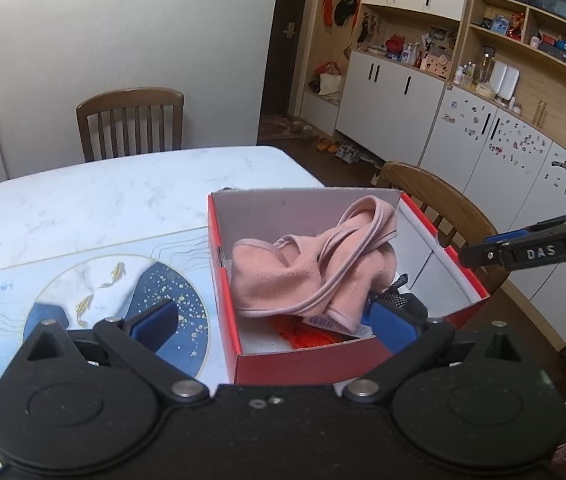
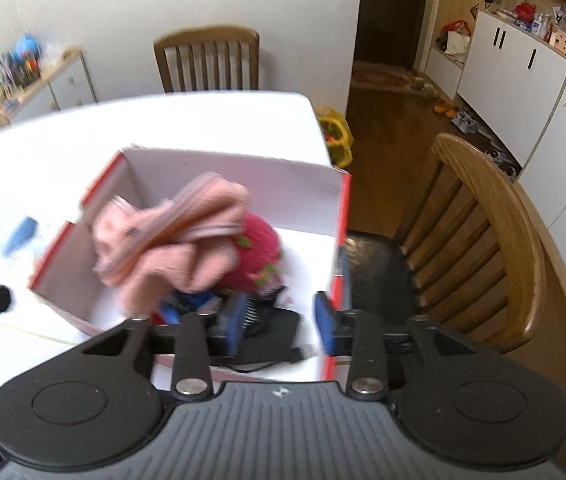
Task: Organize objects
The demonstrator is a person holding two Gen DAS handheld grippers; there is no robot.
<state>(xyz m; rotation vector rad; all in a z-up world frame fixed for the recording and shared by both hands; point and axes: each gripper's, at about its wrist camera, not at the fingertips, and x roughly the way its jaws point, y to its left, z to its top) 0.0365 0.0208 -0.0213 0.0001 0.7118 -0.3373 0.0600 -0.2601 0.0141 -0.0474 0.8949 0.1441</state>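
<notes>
I see a red box on the white counter, with a pink cloth heaped inside. My left claw is spread wide, empty. My right claw hangs parted over the box, gripping nothing.

We see a soft, fuzzy pink cloth, a matt red cardboard box, a smooth marble-look worktop, glossy wooden chair, matt black plastic fingers.

Two wooden chairs stood at the marble table; white cabinets and cluttered shelves lined the wall.
</notes>
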